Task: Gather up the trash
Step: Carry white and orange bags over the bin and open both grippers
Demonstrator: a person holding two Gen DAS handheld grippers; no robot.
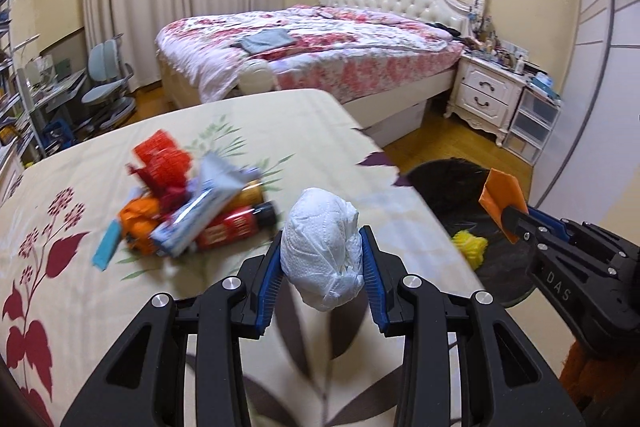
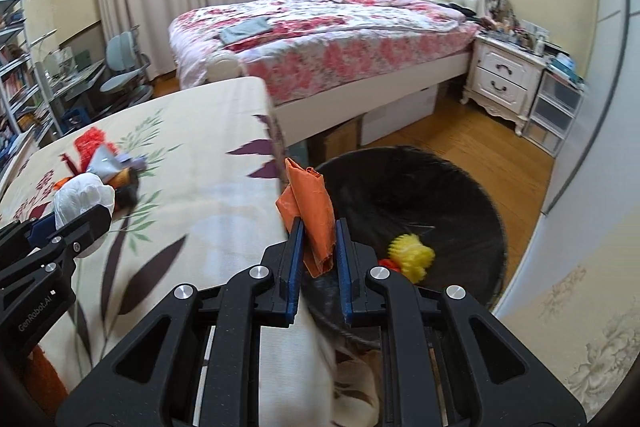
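Bench (image 1: 224, 115): cloth-covered; right edge drops beside the bin, open floor beyond.
Bin (image 2: 472, 187): black, on the floor just past the bench edge; near rim cut off by the right gripper; yellow scrap (image 2: 412, 253) inside.
Trash pile (image 1: 188, 203): on the bench, blurred; items hard to tell apart.
Left gripper (image 1: 322, 259): fingers clamp a white wad (image 1: 320, 247) above the bench.
Right gripper (image 2: 318, 247): fingers narrow, pinching an orange wrapper (image 2: 310, 203) at the bin's near rim.
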